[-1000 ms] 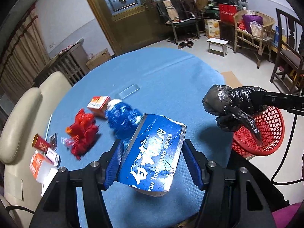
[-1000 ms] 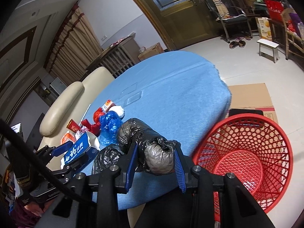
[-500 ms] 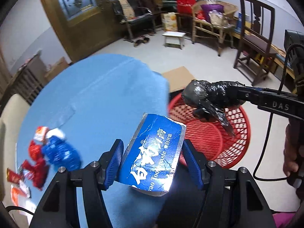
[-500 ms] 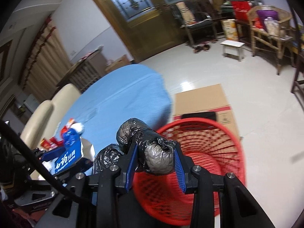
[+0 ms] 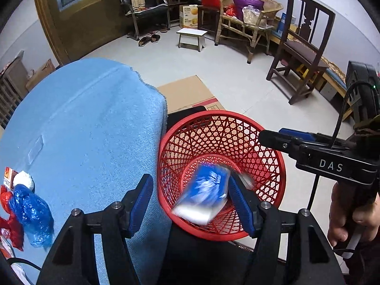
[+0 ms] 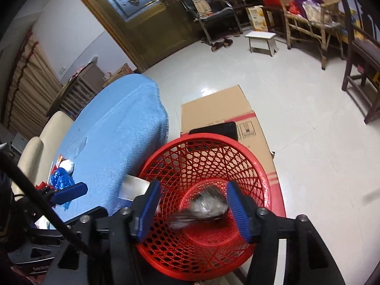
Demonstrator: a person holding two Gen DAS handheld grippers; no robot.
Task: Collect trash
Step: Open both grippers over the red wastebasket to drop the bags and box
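Dropping both into the red basket: right gripper opening, black bag falling free; left gripper apart, toothpaste box falling. Blue bag and red wrappers remain on my blue-clothed table.

place: home living room | signs: wooden door with patterned glass, rattan bench, wooden chair, slippers on tiled floor, curtains

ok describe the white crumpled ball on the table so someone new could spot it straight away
Start at the round table with the blue cloth beside the red mesh basket. At the cloth's far left edge is a cluster of trash; the white crumpled ball sits just above the blue plastic bag. It is the only white, rounded piece there.
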